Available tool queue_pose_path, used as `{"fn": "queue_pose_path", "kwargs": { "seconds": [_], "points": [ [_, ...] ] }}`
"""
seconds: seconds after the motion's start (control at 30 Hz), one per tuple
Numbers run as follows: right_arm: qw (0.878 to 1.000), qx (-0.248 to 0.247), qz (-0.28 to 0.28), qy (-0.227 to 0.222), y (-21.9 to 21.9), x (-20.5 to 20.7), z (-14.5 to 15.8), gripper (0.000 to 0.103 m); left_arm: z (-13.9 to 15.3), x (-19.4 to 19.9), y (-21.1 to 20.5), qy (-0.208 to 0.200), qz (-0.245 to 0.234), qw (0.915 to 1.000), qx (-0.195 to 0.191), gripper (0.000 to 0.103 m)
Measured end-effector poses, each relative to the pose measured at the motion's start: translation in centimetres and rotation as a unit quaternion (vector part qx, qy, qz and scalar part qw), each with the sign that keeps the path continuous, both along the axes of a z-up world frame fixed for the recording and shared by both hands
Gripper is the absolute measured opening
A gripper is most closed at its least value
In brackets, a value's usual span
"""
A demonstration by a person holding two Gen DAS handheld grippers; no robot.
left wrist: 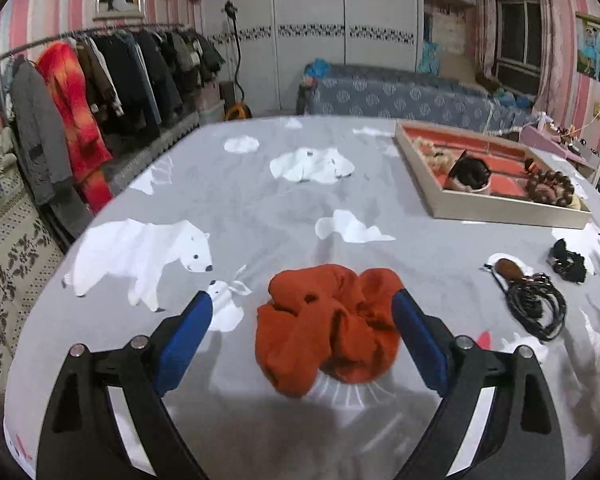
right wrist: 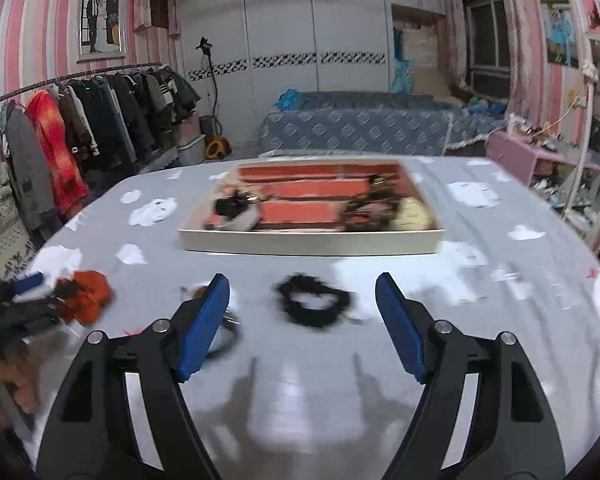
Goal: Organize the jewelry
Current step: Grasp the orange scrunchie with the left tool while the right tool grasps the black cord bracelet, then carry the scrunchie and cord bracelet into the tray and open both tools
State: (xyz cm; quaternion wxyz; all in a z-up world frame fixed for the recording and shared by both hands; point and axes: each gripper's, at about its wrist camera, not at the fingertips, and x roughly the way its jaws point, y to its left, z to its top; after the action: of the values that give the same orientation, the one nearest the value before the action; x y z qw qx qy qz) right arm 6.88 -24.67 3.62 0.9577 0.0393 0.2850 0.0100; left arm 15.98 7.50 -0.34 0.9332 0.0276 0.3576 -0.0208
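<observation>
An orange scrunchie (left wrist: pixel 328 328) lies on the grey bear-print cloth between the spread blue pads of my left gripper (left wrist: pixel 302 308); the right pad is at its edge, the left pad stands clear, and the gripper is open. To its right lie a black cord necklace with a brown pendant (left wrist: pixel 528 300) and a small black scrunchie (left wrist: pixel 567 260). In the right wrist view that black scrunchie (right wrist: pixel 314 306) lies just beyond my open right gripper (right wrist: pixel 302 292), which holds nothing. The jewelry tray (right wrist: pixel 312 242) with orange compartments stands behind it, holding several pieces.
The tray (left wrist: pixel 500 210) sits at the far right of the table in the left wrist view, with a wooden bead bracelet (left wrist: pixel 550 190) in its near corner. A clothes rack (left wrist: pixel 100 80) stands left of the table, a sofa (left wrist: pixel 400 92) behind. A hand (right wrist: pixel 12 384) shows at the left edge.
</observation>
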Motion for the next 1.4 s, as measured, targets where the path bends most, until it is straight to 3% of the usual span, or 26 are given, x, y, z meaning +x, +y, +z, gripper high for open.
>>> {"fn": "queue_pose_path", "kwargs": {
  "seconds": [0.2,0.3,0.6,0.7,0.8,0.87,0.93,1.13,1.4],
  "points": [
    [0.997,-0.016,0.003,0.076,5.4,5.7,-3.4,0.073,-2.3,2.8,-0.6,0.064,-0.020,0.9978,0.003,0.088],
    [0.994,-0.017,-0.001,0.110,6.4,7.6,-4.9,0.066,-2.5,3.7,-0.8,0.070,-0.028,0.9971,0.008,0.088],
    [0.988,-0.047,0.000,0.147,8.6,9.8,-6.6,0.045,-3.0,5.2,-1.3,0.079,-0.057,0.9952,-0.006,0.050],
    [0.986,-0.063,0.000,0.154,9.0,10.0,-6.8,0.043,-2.9,5.2,-1.6,0.077,-0.066,0.9948,-0.009,0.042],
    [0.986,-0.065,0.004,0.154,9.0,10.2,-6.8,0.033,-2.8,5.5,-1.3,0.074,-0.067,0.9947,-0.024,0.033],
    [0.987,-0.052,0.010,0.151,8.7,10.4,-6.6,0.017,-2.6,5.6,-1.1,0.070,-0.067,0.9947,-0.034,0.027],
    [0.989,-0.035,0.007,0.144,8.2,10.2,-6.1,0.014,-2.1,5.3,-0.9,0.061,-0.064,0.9954,-0.038,0.022],
    [0.995,-0.008,0.006,0.099,5.9,8.7,-2.8,0.014,0.3,4.2,-0.7,0.033,-0.057,0.9967,-0.046,0.019],
    [0.999,0.012,-0.007,0.051,1.1,6.8,2.0,0.014,6.0,2.6,-3.3,-0.021,-0.067,0.9965,-0.045,0.018]
  ]
}}
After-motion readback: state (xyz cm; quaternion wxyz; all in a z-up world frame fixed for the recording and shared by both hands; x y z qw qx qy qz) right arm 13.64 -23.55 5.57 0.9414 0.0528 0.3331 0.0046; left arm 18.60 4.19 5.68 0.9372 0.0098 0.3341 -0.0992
